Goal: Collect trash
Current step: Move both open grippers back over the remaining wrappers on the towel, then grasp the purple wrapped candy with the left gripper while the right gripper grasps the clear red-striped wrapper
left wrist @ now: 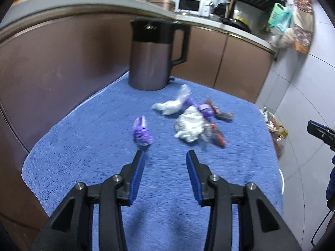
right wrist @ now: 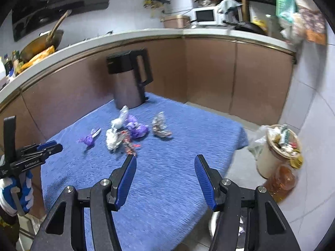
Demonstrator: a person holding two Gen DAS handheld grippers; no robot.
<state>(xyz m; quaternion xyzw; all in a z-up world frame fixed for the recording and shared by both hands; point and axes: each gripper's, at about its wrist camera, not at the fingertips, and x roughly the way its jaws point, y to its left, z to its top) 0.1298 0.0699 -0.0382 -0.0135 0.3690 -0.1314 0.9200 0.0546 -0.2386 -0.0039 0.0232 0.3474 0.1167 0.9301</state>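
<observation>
Several pieces of trash lie on a blue towel [left wrist: 83,146] over a small table. A lone purple wrapper [left wrist: 142,132] lies just ahead of my open, empty left gripper [left wrist: 165,154]. To its right is a crumpled white wrapper [left wrist: 189,128], a white plastic twist [left wrist: 171,104] and red-purple wrappers [left wrist: 213,125]. In the right wrist view the same pile [right wrist: 123,133] and a silver wrapper [right wrist: 160,126] lie beyond my open, empty right gripper [right wrist: 165,159]. A full waste bin [right wrist: 280,146] stands on the floor to the right.
A grey kettle with a black lid [left wrist: 155,56] stands at the towel's far edge [right wrist: 130,81]. Brown cabinets and a counter [right wrist: 209,33] run behind. A bottle of amber liquid [right wrist: 282,182] stands by the bin. The left gripper [right wrist: 39,150] shows at the right view's left edge.
</observation>
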